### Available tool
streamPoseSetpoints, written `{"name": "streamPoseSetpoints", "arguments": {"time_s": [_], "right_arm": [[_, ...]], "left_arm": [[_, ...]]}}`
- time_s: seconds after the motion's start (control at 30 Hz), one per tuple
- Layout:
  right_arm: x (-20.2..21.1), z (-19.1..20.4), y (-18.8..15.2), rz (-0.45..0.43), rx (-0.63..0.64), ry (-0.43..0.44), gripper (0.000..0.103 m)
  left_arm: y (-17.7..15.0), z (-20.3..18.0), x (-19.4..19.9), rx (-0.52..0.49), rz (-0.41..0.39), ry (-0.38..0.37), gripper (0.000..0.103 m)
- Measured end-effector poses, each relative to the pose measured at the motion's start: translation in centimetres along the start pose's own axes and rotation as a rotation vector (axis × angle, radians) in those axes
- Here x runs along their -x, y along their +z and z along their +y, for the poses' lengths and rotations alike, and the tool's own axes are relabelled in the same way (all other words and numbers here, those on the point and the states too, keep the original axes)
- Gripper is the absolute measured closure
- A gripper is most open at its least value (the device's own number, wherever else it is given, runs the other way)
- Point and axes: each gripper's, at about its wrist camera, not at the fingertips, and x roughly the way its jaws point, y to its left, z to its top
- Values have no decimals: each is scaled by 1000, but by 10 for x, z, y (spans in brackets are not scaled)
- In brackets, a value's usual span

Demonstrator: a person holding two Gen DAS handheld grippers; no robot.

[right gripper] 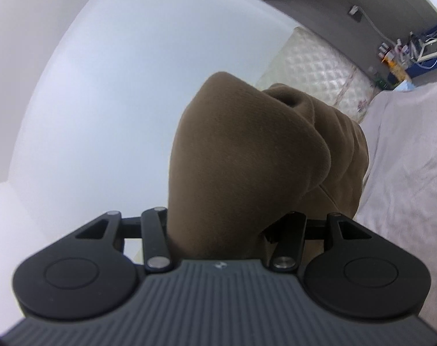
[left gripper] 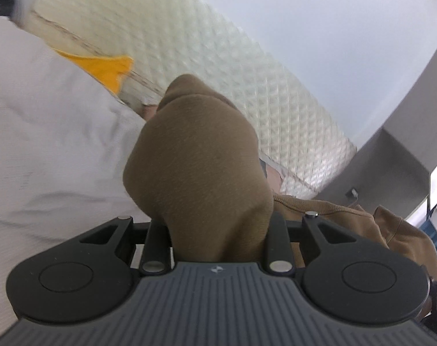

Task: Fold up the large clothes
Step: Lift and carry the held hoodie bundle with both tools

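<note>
Left wrist view: the left gripper (left gripper: 218, 230) clamps a bunched fold of the brown garment (left gripper: 201, 161), raised above the white sheet (left gripper: 51, 144), in front of the quilted mattress (left gripper: 247, 86).

Right wrist view: the right gripper (right gripper: 227, 230) grips another bunch of the brown garment (right gripper: 241, 167), left of the white sheet (right gripper: 406, 158).

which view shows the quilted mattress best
The left wrist view: the quilted mattress runs as a long band across the frame, its diamond stitching clear. The right wrist view catches only a short stretch behind the brown garment.

Brown garment (left gripper: 201, 155), white diamond-quilted mattress (left gripper: 247, 86), yellow patch (left gripper: 106, 67)
</note>
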Motion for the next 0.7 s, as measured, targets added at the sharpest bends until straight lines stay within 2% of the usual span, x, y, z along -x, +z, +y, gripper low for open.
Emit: {"name": "streamPoseSetpoints", "arguments": {"time_s": [0.23, 0.4, 0.5, 0.57, 0.7], "right_arm": [[-50, -85, 23, -26, -23, -93, 49], [-72, -157, 5, 10, -20, -181, 49], [-71, -196, -17, 26, -59, -220, 49], [-60, -221, -31, 22, -104, -212, 49], [-33, -251, -59, 27, -142, -196, 48]], "left_arm": [[-15, -16, -154, -49, 75, -31, 71], [-64, 11, -232, -29, 127, -8, 72], [-90, 31, -259, -66, 122, -14, 71], [-104, 44, -268, -80, 138, -16, 71], [-133, 75, -261, -120, 172, -25, 68]]}}
